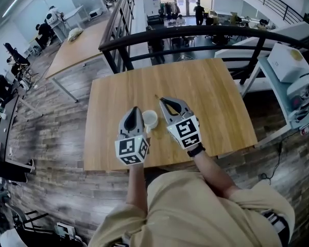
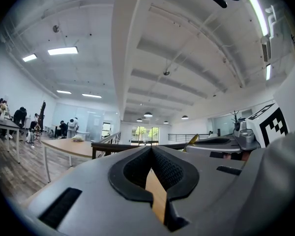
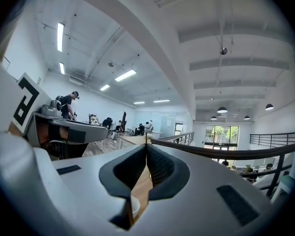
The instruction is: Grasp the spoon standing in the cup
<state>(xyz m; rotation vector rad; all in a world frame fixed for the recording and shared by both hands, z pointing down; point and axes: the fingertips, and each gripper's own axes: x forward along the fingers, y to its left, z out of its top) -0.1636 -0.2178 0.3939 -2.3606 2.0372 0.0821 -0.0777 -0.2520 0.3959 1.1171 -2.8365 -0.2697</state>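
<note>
A white cup stands on the wooden table, between my two grippers. The right gripper is shut on a thin yellowish spoon, which pokes out past its tips just beyond the cup. In the left gripper view the spoon shows as a yellow tip at the right gripper's nose. In the right gripper view it is an edge-on sliver at the tips, with the cup's rim below the jaws. The left gripper is beside the cup's left side, shut with nothing between its jaws.
A dark railing runs along the table's far edge. A pale side table with white appliances stands to the right. A long wooden table lies at the far left. Wood floor surrounds the table.
</note>
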